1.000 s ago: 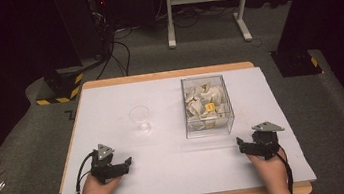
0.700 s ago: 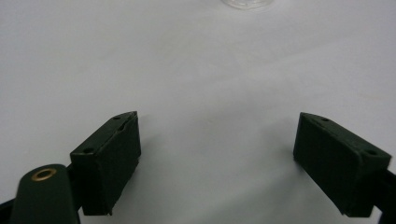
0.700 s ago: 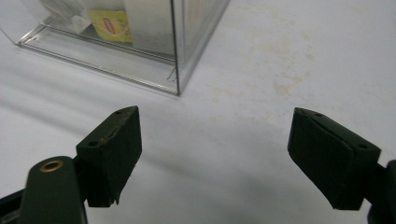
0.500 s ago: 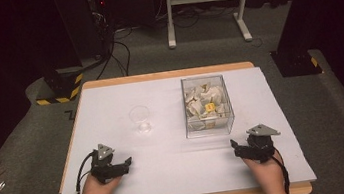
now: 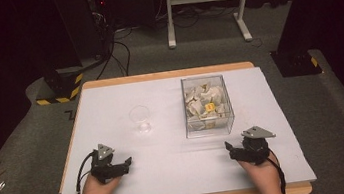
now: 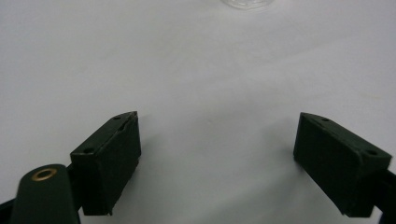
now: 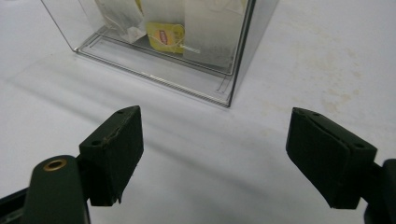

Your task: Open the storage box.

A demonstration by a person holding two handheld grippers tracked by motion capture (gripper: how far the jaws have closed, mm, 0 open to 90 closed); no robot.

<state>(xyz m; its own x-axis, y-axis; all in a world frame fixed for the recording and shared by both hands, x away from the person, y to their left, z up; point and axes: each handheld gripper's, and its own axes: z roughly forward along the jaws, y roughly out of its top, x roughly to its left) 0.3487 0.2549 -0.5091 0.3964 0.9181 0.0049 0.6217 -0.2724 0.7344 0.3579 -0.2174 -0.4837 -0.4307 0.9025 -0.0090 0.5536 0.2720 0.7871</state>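
Change: the right hand-held gripper [image 5: 233, 149] has slid leftward along the counter's near edge since a second ago, toward the near right corner of the clear square plastic box of tea bags [image 5: 206, 105].
Right hand-held gripper state: released, jaws spread and narrowed only a touch, nothing between them; the box corner lies just ahead.
Left hand-held gripper [image 5: 124, 164]: unmoved, released, empty, near the front left corner.
Clear drinking glass [image 5: 140, 119]: upright, left of the box, mid-counter [image 5: 167, 153].
Meaning: likely an approach to the box; no grasp yet.
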